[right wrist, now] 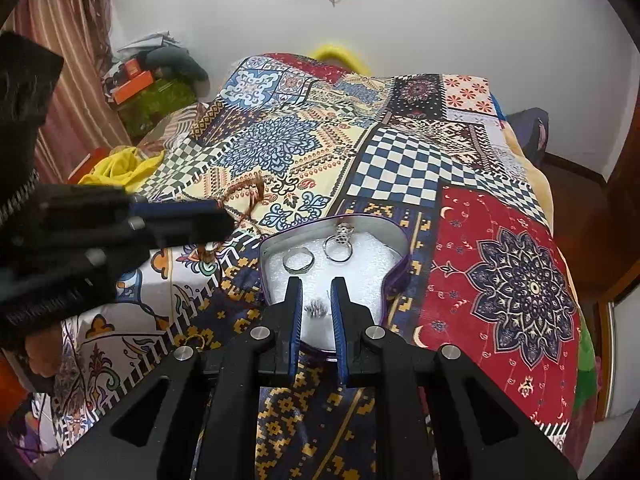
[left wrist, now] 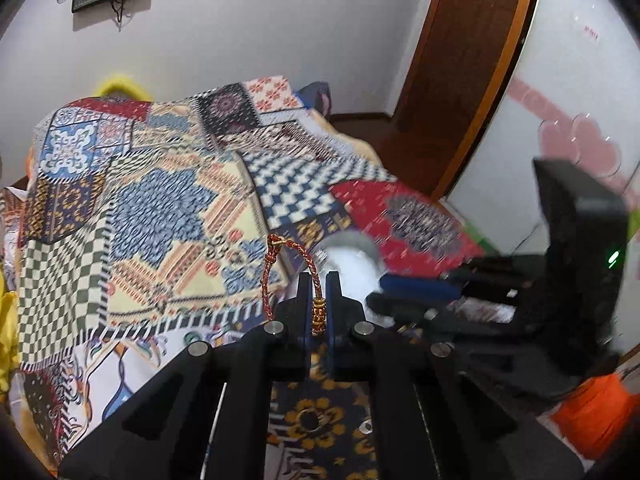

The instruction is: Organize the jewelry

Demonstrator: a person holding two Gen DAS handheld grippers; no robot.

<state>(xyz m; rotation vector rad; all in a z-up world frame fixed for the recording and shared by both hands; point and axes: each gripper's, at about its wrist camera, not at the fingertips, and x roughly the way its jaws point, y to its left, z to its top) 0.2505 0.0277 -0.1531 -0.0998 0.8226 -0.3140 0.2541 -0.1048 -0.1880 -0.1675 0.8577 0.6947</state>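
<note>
My left gripper (left wrist: 318,280) is shut on a red-and-gold braided cord bracelet (left wrist: 272,264), whose loop stands up above the fingertips. In the right wrist view the left gripper (right wrist: 228,222) comes in from the left, blurred, with the bracelet (right wrist: 244,196) beyond it. My right gripper (right wrist: 317,294) hangs over a purple-rimmed tin (right wrist: 400,240) lined with white foam, jaws nearly together. A small silver piece (right wrist: 316,308) shows in the slit between them; whether the pads press it I cannot tell. Two silver rings (right wrist: 298,261) (right wrist: 338,246) lie on the foam.
The tin sits on a patchwork bedspread (right wrist: 400,176) that covers a bed. A gold ring (right wrist: 195,340) (left wrist: 310,420) lies loose on the cloth near the front edge. Yellow cloth (right wrist: 120,168) is bunched at the left, and a wooden door (left wrist: 460,80) stands at the right.
</note>
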